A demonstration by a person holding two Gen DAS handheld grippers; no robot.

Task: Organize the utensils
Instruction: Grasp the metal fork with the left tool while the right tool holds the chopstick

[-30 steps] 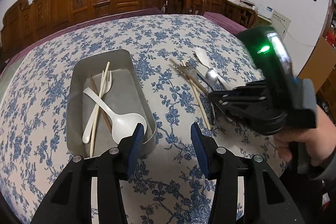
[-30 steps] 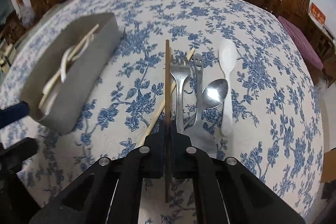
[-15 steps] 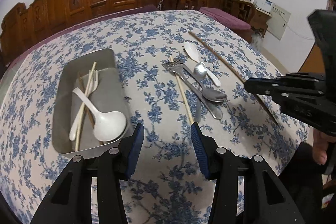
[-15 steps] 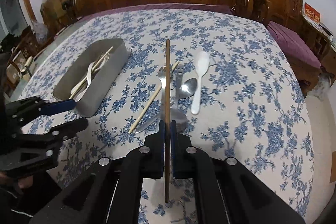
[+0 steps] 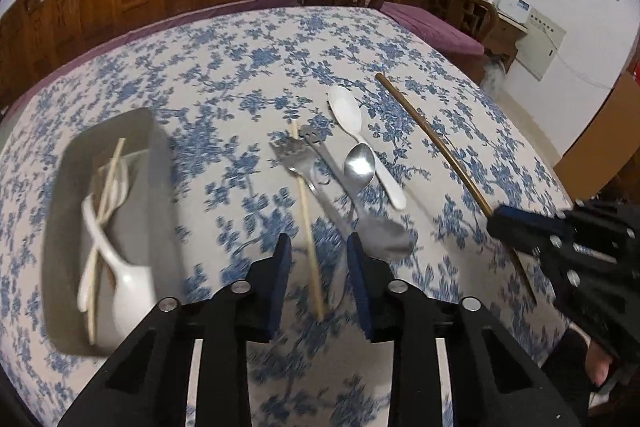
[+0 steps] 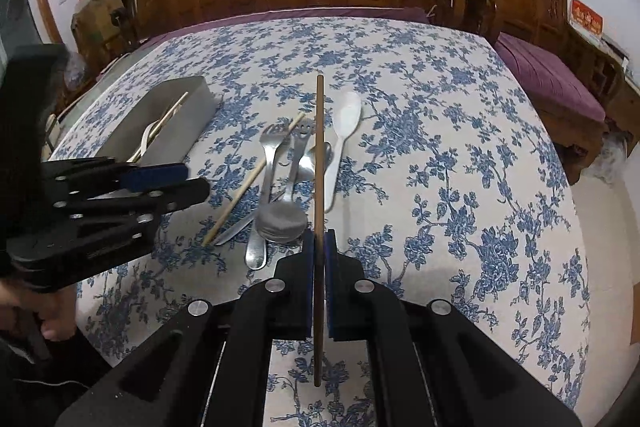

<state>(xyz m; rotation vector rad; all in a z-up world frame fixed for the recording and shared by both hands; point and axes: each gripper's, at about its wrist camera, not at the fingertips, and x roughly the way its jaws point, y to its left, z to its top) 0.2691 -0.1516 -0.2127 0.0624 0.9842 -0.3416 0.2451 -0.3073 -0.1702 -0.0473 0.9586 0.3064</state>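
Left claw point(image 5: 318, 263) shifted from tray point(image 5: 160, 163) to pale chopstick point(image 5: 306, 211), closing round it; right claw point(image 6: 319, 259) clamps dark chopstick point(image 6: 319, 155)

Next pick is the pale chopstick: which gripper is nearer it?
Left. The left gripper straddles the pale chopstick, closing; the right gripper, gripping the dark chopstick, stands beside the pile.

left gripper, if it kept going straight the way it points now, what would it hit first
Most likely the pale wooden chopstick lying on the blue floral tablecloth: it sits between the closing jaws of the left gripper, not yet pinched. Depth is uncertain.
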